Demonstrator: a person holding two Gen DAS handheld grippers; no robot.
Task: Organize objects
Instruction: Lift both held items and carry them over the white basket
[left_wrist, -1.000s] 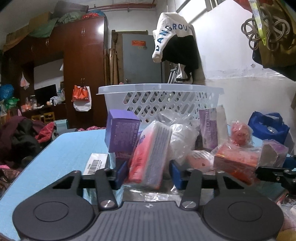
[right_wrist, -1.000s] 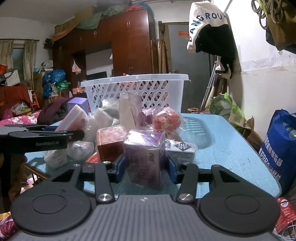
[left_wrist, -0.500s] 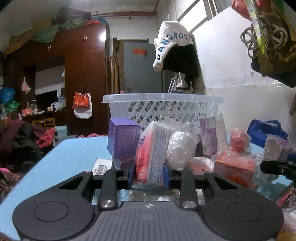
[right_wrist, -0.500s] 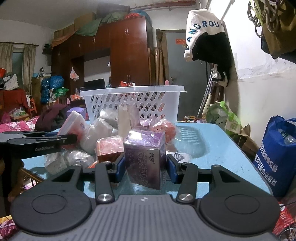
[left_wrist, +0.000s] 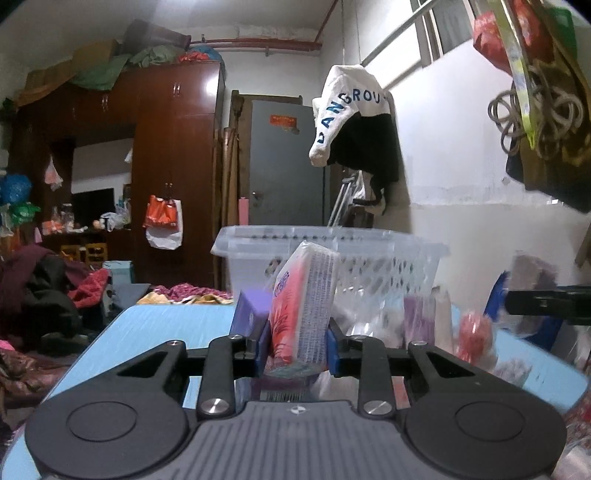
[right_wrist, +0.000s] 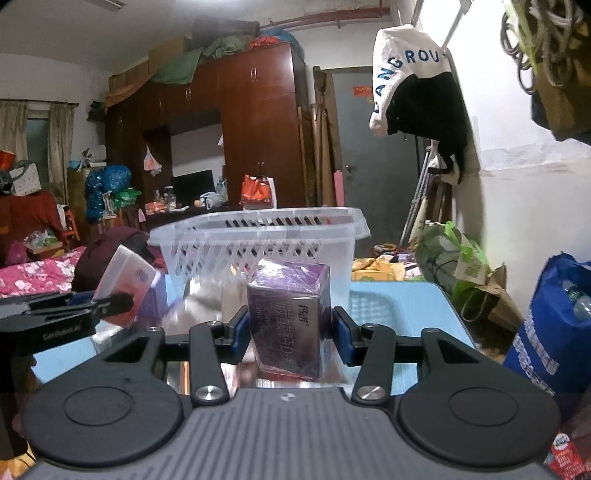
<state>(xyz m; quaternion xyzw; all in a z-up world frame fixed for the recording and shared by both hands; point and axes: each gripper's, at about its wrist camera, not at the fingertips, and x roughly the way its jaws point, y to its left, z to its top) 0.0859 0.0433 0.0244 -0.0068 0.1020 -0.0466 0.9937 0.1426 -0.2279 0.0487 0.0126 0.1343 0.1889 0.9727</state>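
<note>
Both tools loaded, nr white basket (left_wrist: 369, 254)
L tool (left_wrist: 295, 349) clamps pink tissue pack (left_wrist: 303, 306); R tool (right_wrist: 290, 330) grips purple box (right_wrist: 288, 317). Both roughly level, tipped slightly down, above blue desk (left_wrist: 159, 325), facing basket.

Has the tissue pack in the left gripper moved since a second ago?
Yes. The tissue pack has risen: it now overlaps the white basket rim, clamped in the left gripper.

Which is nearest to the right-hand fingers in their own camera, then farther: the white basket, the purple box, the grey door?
1. Purple box, held between the fingers.
2. White basket, behind it on the table.
3. Grey door, at the room's far wall.
</note>
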